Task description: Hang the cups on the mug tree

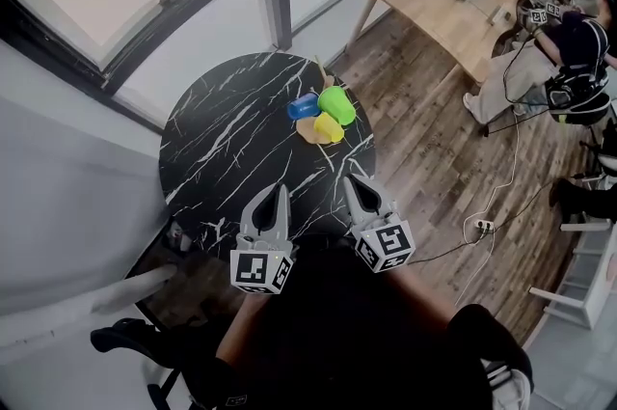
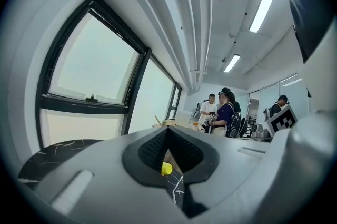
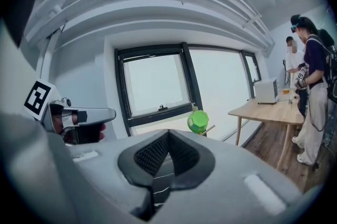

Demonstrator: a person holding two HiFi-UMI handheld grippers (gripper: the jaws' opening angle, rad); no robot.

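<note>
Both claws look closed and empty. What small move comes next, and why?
Probably draw both back: the left gripper and right gripper are shut and empty, the blue cup, green cup and yellow cup already seem to be on the mug tree, and no loose cup shows on the table.

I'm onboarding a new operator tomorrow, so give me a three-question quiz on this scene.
1. True or false: the left hand-held gripper and the right hand-held gripper are both shut and empty.
2. Which is absent from the mug tree on the table? A blue cup, B red cup, C yellow cup.
3. Which gripper view shows the green cup?
Key: 1 true; 2 B; 3 the right gripper view.
</note>
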